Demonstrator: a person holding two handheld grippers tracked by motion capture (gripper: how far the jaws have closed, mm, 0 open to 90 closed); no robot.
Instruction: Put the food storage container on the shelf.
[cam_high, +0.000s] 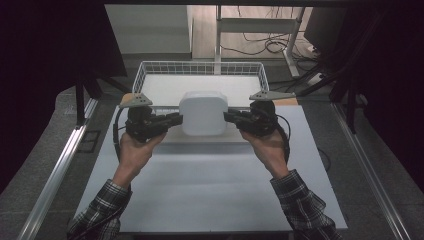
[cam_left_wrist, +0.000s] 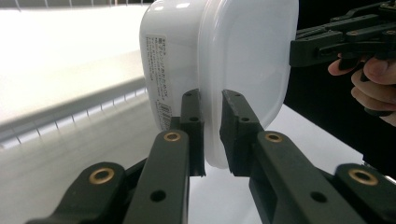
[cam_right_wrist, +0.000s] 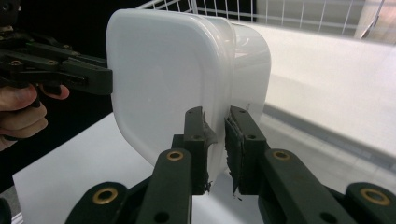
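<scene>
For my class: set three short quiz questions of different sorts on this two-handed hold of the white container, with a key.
1. True or false: the left tool and the right tool pinch the white container from opposite sides.
2. Which lies beyond the container in the high view? A) a wire basket B) a red bucket C) a stack of plates
3. Fill in: in the left gripper view, the left tool's jaws close on the container's ____.

Key
1. True.
2. A.
3. Rim, where lid meets body.

Left tongs (cam_high: 176, 120) and right tongs (cam_high: 229, 116) pointing inward at each other, jaws nearly closed, forearms angled in
</scene>
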